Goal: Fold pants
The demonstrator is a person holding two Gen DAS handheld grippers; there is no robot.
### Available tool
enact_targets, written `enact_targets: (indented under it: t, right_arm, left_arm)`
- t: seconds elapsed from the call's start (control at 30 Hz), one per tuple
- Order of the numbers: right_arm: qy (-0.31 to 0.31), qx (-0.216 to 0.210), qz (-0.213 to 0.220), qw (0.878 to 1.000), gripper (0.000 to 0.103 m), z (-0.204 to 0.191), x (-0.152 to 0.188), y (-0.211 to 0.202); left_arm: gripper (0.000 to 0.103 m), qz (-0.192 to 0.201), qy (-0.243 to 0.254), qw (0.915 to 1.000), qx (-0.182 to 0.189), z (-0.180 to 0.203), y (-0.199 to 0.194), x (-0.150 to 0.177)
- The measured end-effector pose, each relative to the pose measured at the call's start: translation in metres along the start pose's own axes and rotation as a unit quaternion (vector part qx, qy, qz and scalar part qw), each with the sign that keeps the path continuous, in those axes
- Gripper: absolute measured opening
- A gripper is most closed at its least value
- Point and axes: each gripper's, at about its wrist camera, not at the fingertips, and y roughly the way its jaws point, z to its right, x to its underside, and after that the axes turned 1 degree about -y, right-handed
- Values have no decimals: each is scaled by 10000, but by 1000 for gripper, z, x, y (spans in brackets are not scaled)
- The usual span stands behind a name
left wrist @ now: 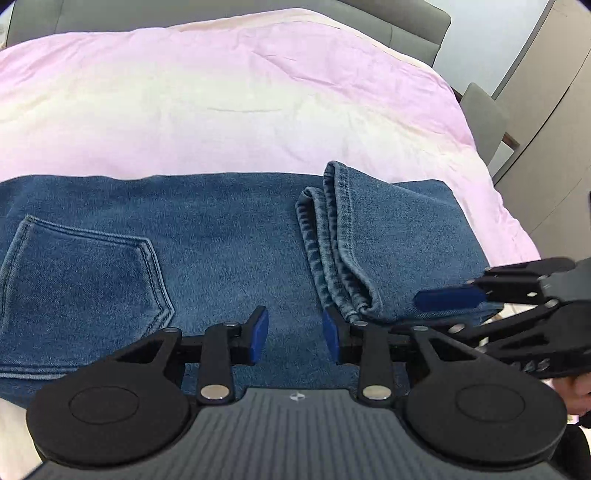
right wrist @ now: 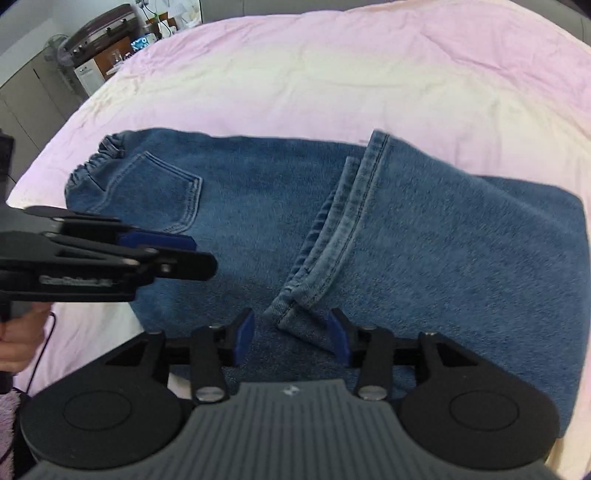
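Blue denim pants (left wrist: 229,240) lie folded on a pink bedcover (left wrist: 221,110), with a back pocket (left wrist: 81,269) at the left and the leg cuffs (left wrist: 332,240) folded over the top. My left gripper (left wrist: 295,334) is open and empty, just above the denim near the front edge. My right gripper (right wrist: 291,334) is open, its jaws standing either side of the cuff corner (right wrist: 291,306) without closing on it. The pants (right wrist: 443,240) fill the right wrist view. Each gripper shows in the other's view: the right one (left wrist: 448,297) and the left one (right wrist: 173,247).
A grey headboard (left wrist: 369,22) stands behind the bed. A grey chair (left wrist: 484,110) and cabinets (left wrist: 554,110) are at the right. In the right wrist view an appliance (right wrist: 103,29) and a cluttered counter are at the far left.
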Motion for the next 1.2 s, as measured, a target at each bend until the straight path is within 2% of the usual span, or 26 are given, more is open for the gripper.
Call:
enact_targets:
  t: [0.1,0.2,0.3,0.33,0.37,0.43,0.53,0.63,0.73,0.77,0.9,0.93,0.97,1.03,1.13,1.2]
  right_arm:
    - [350,118,2,9993,45,9,-12,3]
    - [912,11,-62,9958,45,15,-21,25]
    - [1183,389,-191,9920,44,17,-22,47]
    - [1215,466,-218,9913,40,17,-21,52]
    - [1188,494,-197,9915,28,16,-18,56]
    - [1130,312,-110,9930,14,14,-15,53]
    - [887,124,-66,9960,12,8,-13,40]
    - [792,-119,-135,9967,12,6,-7,33]
    - [687,-183,-195,9973,12,8,0,41]
    - [716,-211,-245,9969,12,11,2,48]
    - [755,-224,-127,9968,17,13,6,55]
    - [685,-237,-100,9973,19,11,7,50]
    - [577,-245,-82,9980,25,10,7,45]
    - [435,-166,-60,9989,39,11,8,34]
    - [240,-14,82,9997,40,21,14,8]
    - [141,267,255,9992,40,37,20,-13]
  left_arm:
    - [37,-68,-21,9997,-242,-1,6,-3]
    - [37,-88,-16,9994,-336,-1,7,-1]
    - [37,-109,43,9991,-402,0,3,4]
    - [37,-122,60,9991,-407,-1,2,6]
    - [37,-134,68,9990,-416,-1,1,6]
    - [37,-125,47,9992,-389,-2,0,5]
    - [37,-48,-211,9998,-36,-6,-1,-1]
    - [37,-1,-638,9973,377,-7,7,-8]
    - [40,-95,-859,9948,544,-4,21,-11]
    - [44,-136,-939,9941,528,-3,27,-12]
    - [51,-293,-1226,9908,502,-3,49,-14]
    - [58,-315,-1276,9900,507,-3,53,-13]
    - [62,-335,-1326,9893,502,-3,58,-12]
    - [65,-388,-1403,9882,472,-1,66,-12]
    - [71,-377,-1370,9889,445,4,76,-11]
    - [71,-358,-1299,9903,351,10,80,-12]
